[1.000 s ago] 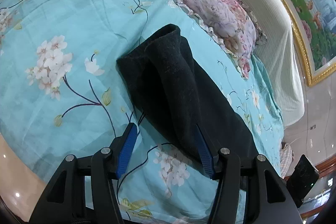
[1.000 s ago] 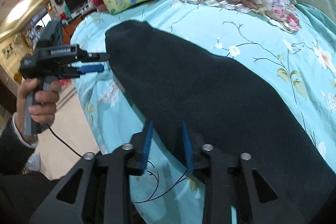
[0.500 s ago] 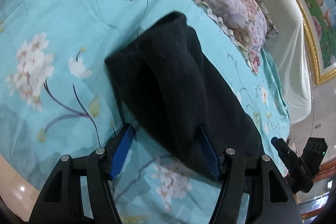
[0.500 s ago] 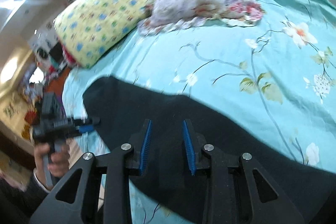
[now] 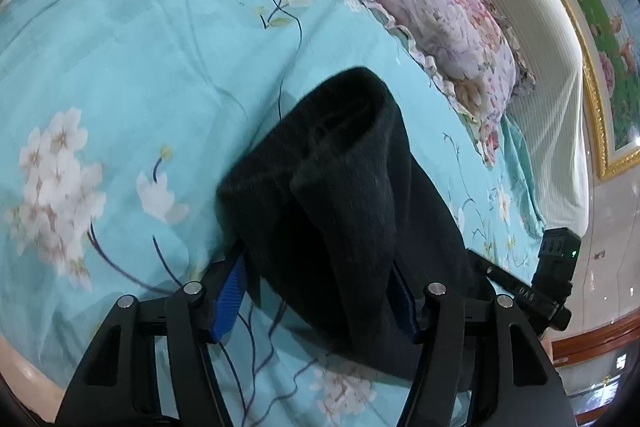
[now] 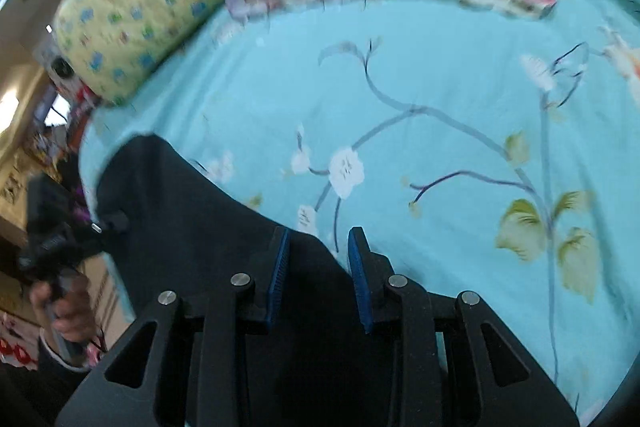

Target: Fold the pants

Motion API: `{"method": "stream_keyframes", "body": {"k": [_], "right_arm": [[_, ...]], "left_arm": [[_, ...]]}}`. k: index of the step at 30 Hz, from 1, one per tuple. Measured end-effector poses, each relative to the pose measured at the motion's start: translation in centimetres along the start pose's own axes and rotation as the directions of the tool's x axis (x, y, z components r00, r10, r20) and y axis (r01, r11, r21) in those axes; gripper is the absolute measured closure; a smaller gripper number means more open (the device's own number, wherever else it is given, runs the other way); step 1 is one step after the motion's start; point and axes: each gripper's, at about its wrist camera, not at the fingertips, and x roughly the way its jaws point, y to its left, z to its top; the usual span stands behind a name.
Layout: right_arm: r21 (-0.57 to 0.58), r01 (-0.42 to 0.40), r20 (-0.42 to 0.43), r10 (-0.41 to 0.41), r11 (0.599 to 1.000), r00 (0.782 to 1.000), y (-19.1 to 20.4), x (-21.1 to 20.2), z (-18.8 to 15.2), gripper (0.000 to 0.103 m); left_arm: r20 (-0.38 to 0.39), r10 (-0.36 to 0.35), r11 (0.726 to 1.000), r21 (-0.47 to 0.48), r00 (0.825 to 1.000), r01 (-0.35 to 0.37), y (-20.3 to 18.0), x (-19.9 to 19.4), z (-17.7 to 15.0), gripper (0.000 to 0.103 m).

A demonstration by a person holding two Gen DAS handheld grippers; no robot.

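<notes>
Left wrist view: the black pants (image 5: pixel 344 211) lie on the bed (image 5: pixel 140 59), centre frame, already doubled lengthwise. Left gripper (image 5: pixel 316 291) straddles them, jaws wide; right gripper (image 6: pixel 316 259) gapes narrowly over their edge. Crosswise folds probably remain.

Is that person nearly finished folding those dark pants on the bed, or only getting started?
Partway, it seems. The black pants already lie doubled lengthwise on the blue floral bedsheet. In hand: the left gripper and the right gripper each straddle the cloth, jaws apart, one near each end. Left to do: fold it across into a compact stack.
</notes>
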Motion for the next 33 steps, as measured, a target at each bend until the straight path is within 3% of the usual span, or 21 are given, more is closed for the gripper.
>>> {"method": "stream_keyframes", "body": {"k": [3,4,5,8,14,20,23,26,28,33], "right_arm": [[-0.034,-0.014,-0.021,0.013,0.999,1.0,0.4,0.8,-0.3,0.072],[-0.047,-0.021,-0.029,0.019,0.999,0.999,0.7,0.8,-0.3,0.08],[-0.059,-0.033,-0.038,0.031,0.998,0.999,1.0,0.8,-0.5,0.084],[-0.123,0.003,-0.015,-0.005,0.992,1.0,2.4,0.0,-1.0,0.09],[-0.157,0.111,0.173,-0.083,0.981,0.981,4.0,-4.2,-0.7,0.094],[-0.188,0.21,0.16,-0.181,0.959,0.97,4.4,-1.5,-0.5,0.094],[-0.152,0.195,0.121,-0.178,0.969,0.977,3.9,0.0,-0.4,0.091],[-0.081,0.179,0.15,-0.166,0.981,0.975,3.2,-1.2,-0.7,0.08],[-0.043,0.191,0.184,-0.18,0.981,0.966,2.6,-3.1,-1.4,0.068],[0.05,0.138,0.246,-0.146,0.989,0.958,1.2,-7.3,-4.1,0.068]], "left_arm": [[0.017,0.018,1.0,0.013,1.0,-0.018,0.3,0.3,0.5,0.058],[0.023,0.032,0.999,0.025,0.999,-0.033,0.2,0.4,0.6,0.071],[0.021,0.029,0.999,0.036,0.999,-0.029,0.2,0.4,0.7,0.078],[0.065,-0.018,0.995,0.102,0.998,0.011,-1.4,-1.3,0.6,0.085],[0.155,-0.086,0.975,0.215,0.984,0.051,-3.1,-4.4,0.4,0.085],[0.13,0.008,0.971,0.236,0.992,-0.039,-1.9,-1.7,0.2,0.085],[0.111,0.046,0.97,0.232,0.993,-0.071,-1.4,-0.9,0.2,0.077],[0.153,0.081,0.966,0.23,0.985,-0.115,-1.4,-2.2,0.1,0.061],[0.195,0.093,0.965,0.226,0.976,-0.137,-1.6,-3.5,0.0,0.057],[0.251,0.068,0.958,0.252,0.966,-0.133,-3.5,-6.2,-0.5,0.054]]}}
